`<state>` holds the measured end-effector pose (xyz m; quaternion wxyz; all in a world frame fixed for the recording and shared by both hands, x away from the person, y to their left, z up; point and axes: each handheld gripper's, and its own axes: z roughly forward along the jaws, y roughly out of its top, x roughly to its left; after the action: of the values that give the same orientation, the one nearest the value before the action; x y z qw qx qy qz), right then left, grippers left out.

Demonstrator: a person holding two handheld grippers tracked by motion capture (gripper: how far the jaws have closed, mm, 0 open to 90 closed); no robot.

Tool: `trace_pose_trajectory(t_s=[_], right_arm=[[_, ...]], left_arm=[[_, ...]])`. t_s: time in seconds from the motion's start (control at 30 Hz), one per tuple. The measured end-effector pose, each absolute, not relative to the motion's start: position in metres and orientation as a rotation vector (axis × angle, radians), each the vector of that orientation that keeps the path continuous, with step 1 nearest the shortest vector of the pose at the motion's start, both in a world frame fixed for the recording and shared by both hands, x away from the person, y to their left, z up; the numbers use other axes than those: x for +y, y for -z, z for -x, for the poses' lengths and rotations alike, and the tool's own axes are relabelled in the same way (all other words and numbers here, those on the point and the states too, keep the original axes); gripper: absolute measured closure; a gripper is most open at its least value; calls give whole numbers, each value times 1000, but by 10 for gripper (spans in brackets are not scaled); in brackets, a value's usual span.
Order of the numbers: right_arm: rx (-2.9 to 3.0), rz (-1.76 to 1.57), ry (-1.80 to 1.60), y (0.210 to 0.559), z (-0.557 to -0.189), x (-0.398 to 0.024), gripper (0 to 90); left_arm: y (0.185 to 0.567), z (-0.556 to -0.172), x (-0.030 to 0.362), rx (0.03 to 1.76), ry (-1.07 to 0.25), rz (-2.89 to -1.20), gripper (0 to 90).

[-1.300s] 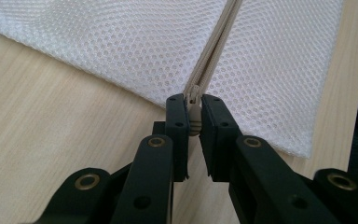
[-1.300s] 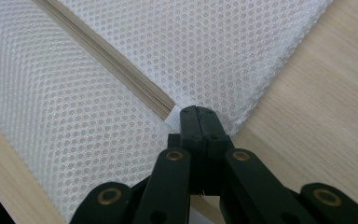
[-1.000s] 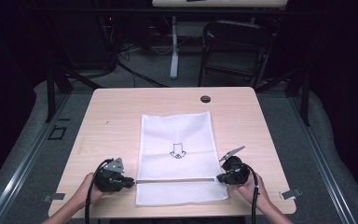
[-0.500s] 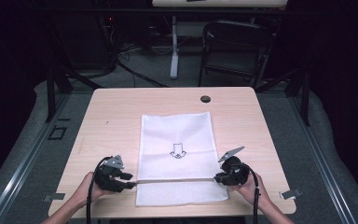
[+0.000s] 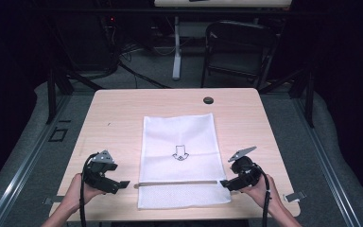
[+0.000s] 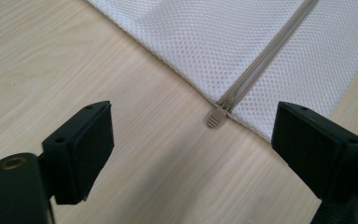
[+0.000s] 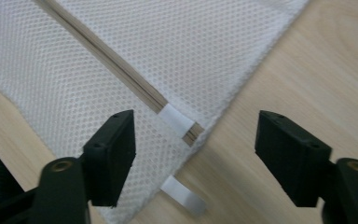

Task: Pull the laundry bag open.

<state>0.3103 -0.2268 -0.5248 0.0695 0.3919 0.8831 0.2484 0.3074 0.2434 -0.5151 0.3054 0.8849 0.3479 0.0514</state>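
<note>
A white mesh bag (image 5: 179,142) with a small arrow print lies flat on the wooden table (image 5: 118,118). A tan zipper (image 5: 177,182) runs across its near end. My left gripper (image 5: 123,183) is just off the zipper's left end, its jaws open and just having widened. In the left gripper view the zipper pull (image 6: 215,117) lies on the wood between the open left gripper (image 6: 193,135), untouched. My right gripper (image 5: 224,183) is at the zipper's right end, and its jaws have also just opened. In the right gripper view the right gripper (image 7: 193,135) brackets the white end tab (image 7: 177,119) without pressing it.
A small black round object (image 5: 208,100) sits near the table's far edge. A dark folding chair (image 5: 238,47) stands beyond the table. A second white tab (image 7: 184,196) sticks out at the bag's near corner. Bare wood lies on both sides of the bag.
Both grippers have opened and let go of the zipper's ends, and both hands have risen a little. The zipper lies flat across the bag.
</note>
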Motion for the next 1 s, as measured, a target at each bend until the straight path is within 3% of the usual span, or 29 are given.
trace_pose_trajectory(t_s=[0.07,0.13,0.67,1.0], right_arm=[[2630,-1194,-758,520,-309,-231,191],[2621,-1191,-746,516,-306,-234,177],[2480,-1370,-750,511,-268,-287,128],[2482,-1424,-656,520,-265,-293,36]], left_arm=[[514,-304,244,961,-145,-2341,84],[514,-301,246,992,-141,-2324,71],[512,-276,258,1233,-260,-2356,5],[518,-276,266,1221,-312,-2332,2]])
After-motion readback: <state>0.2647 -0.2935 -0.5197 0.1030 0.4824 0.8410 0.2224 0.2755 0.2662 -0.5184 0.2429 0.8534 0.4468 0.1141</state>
